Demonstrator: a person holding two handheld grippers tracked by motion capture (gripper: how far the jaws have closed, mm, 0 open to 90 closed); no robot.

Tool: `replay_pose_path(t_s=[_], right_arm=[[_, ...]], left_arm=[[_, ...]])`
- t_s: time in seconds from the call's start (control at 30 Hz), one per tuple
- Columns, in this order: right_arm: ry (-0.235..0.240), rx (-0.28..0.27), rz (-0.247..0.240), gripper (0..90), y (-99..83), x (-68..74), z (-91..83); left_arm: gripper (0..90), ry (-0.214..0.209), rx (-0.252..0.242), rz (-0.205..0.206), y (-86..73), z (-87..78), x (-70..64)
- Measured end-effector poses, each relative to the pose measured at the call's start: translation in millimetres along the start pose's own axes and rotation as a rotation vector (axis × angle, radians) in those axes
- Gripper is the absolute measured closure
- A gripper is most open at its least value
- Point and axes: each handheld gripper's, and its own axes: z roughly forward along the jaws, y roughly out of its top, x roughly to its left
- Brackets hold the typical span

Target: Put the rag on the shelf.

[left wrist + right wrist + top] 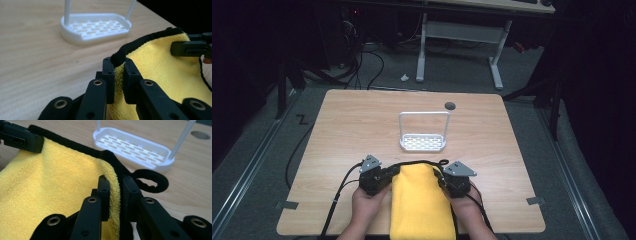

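A yellow towel with black edging lies at the table's near edge, hanging over it. My left gripper is shut on the towel's far left corner; in the left gripper view the jaws pinch the yellow towel just under its black hem. My right gripper is shut on the far right corner, jaws closed over the towel edge beside its black hanging loop. A white rack with a tall wire handle stands just beyond the towel, mid-table.
The wooden table has a round cable hole at its far edge. Cables trail from both grippers off the near edge. Bare wood lies to the left and right of the rack.
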Motion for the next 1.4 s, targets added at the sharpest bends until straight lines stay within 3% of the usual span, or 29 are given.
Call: replay_pose_path(t_s=[0.17,0.43,0.87,1.4], right_arm=[[0.001,-0.038,-0.007,79.2,11.0,1.7,-8.2],[-0.007,-0.106,-0.011,79.2,25.7,-4.8,-22.9],[-0.031,-0.221,-0.029,79.2,64.0,-12.0,-39.2],[-0.067,-0.307,-0.029,79.2,103.0,-19.9,-49.0]], left_arm=[[81.9,0.012,-0.042,0.053,17.8,-9.6,-11.7],[81.9,0.013,-0.071,0.042,40.7,-15.8,-17.1],[82.4,0.034,-0.153,0.082,81.9,-28.8,-24.2],[82.5,0.038,-0.250,0.126,125.9,-40.7,-27.7]])
